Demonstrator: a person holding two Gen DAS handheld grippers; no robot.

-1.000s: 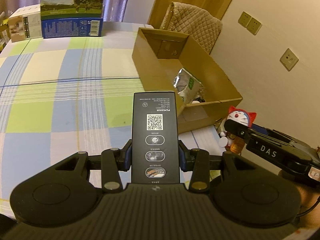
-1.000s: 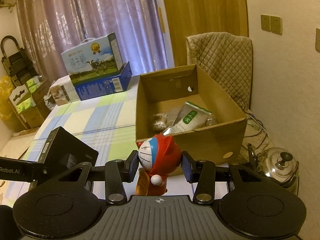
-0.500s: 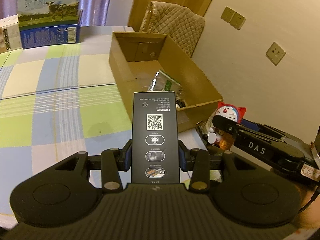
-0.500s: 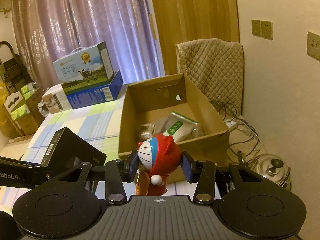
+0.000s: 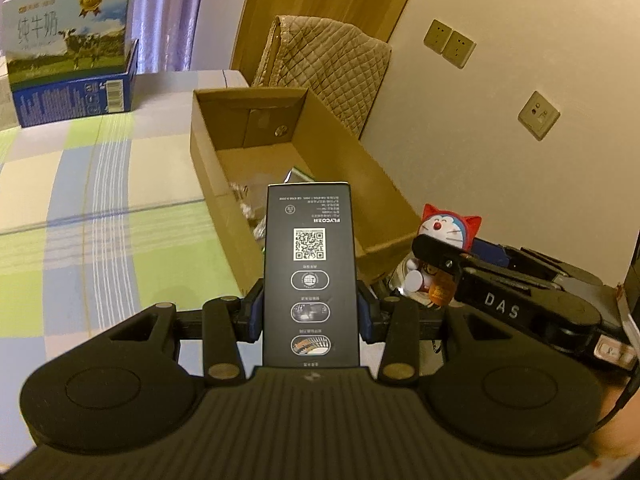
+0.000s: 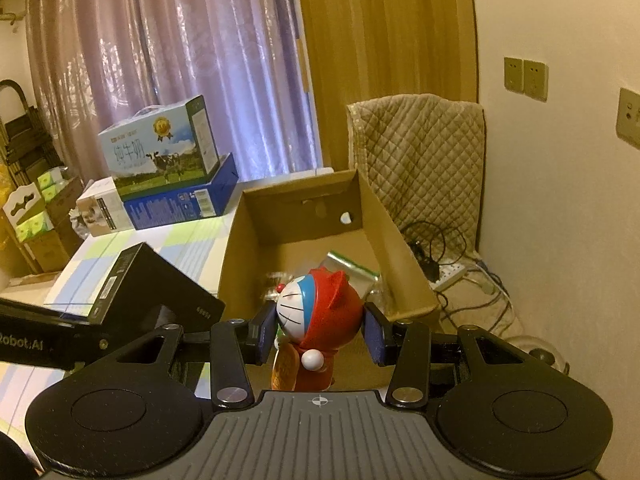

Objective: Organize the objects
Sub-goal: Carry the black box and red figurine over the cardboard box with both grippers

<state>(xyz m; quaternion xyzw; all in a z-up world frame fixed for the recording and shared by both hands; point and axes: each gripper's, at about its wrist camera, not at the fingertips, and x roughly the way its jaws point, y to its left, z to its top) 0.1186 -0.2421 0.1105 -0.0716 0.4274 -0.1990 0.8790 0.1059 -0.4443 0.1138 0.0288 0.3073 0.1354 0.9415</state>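
Both grippers loaded, closing on the open cardboard box (image 6: pixel 304 240).

The left gripper (image 5: pixel 309 314) has its jaws clamped on the sides of a tall black box (image 5: pixel 310 276), which stands up well beyond the jaw tips; the right gripper (image 6: pixel 320 334) has its jaws pressed on the head of a red-hooded cat figurine (image 6: pixel 316 316), whose body hangs below the grip. The cardboard box lies just ahead of both. I'd worry the black box, gripped low, could pivot or clip the carton's near wall, and the round head could slip between the pads; the two grippers are close enough to knock each other. Behind the held items, the carton's contents are mostly hidden: a green-and-silver packet (image 6: pixel 354 270) and something crinkly, probably wrappers, though it's blurred.
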